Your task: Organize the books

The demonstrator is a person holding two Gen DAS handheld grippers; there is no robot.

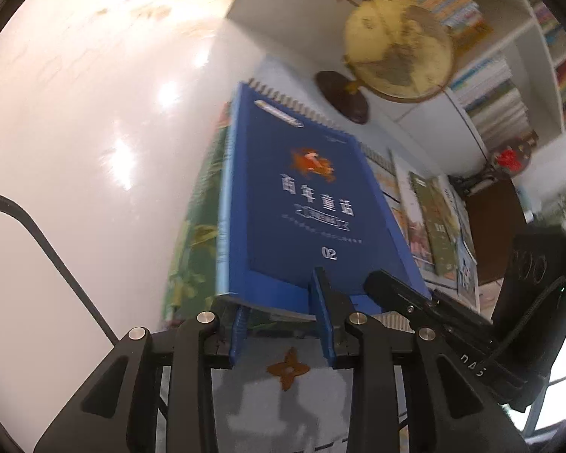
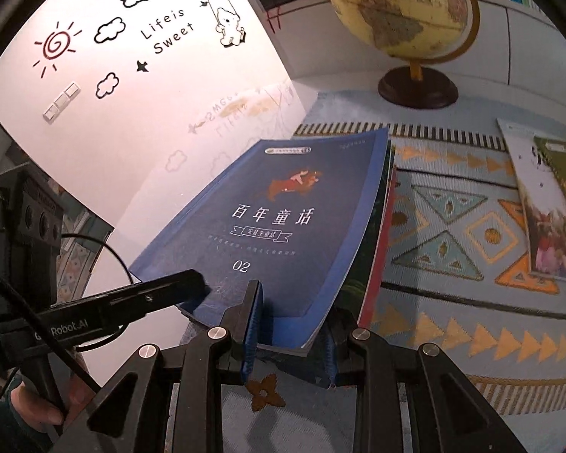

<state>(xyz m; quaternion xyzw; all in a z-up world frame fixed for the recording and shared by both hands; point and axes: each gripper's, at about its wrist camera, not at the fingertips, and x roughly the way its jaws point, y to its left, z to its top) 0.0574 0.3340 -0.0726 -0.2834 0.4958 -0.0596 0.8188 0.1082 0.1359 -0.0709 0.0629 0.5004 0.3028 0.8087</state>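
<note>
Behind everything, a pale wall (image 2: 139, 120) with cloud and sun decals rises beside a white bookshelf (image 1: 517, 75) crammed with spines. Below it spreads a patterned rug (image 2: 452, 234) in light blue and orange, carrying a cream globe (image 2: 400, 11) on a dark round base near the shelf and a few loose picture books (image 2: 547, 204) lying flat well apart to the right. Nearer the cameras, the blue book (image 2: 279, 219), marked 02 and printed with white Chinese characters, rests tilted atop a green-covered book (image 1: 196, 241) and another with a red edge, close to the wall. Both tools grip its near edge: the right gripper (image 2: 288, 334) has its blue-padded fingers pinching the lower corner, one above the cover and one beneath, while the left gripper (image 1: 283, 324) straddles the same edge with its fingers narrowly spread around it, whether pressing I cannot tell. A hand (image 2: 37, 407) holds the left tool's handle.
</note>
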